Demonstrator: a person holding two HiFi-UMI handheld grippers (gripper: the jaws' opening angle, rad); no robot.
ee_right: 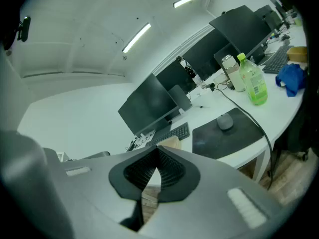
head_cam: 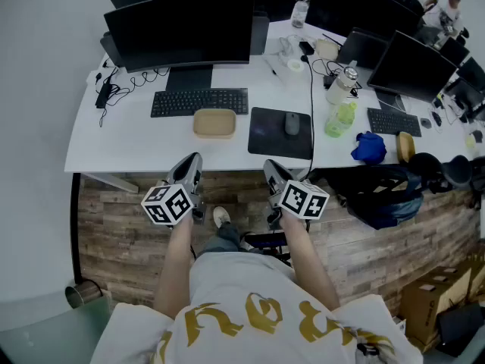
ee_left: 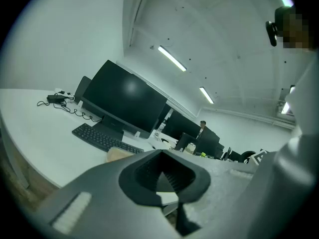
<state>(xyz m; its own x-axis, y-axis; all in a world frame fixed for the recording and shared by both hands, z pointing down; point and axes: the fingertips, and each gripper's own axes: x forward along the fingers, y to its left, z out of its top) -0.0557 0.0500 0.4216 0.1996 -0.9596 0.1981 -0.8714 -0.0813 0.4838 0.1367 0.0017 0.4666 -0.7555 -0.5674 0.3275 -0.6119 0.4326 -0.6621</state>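
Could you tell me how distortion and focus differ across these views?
Head view: sharp, evenly lit, white desk edge bowed. Left gripper view: fisheye vignette, bright ceiling strip lights, left tool soft. Right gripper view: same vignette, right tool blurred up close.

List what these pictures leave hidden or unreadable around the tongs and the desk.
Left gripper view: the tan container, mostly hidden behind the left tongs.
Right gripper view: the green bottle, label print too small to read.
Head view: the cardboard box, cut off by the right edge.
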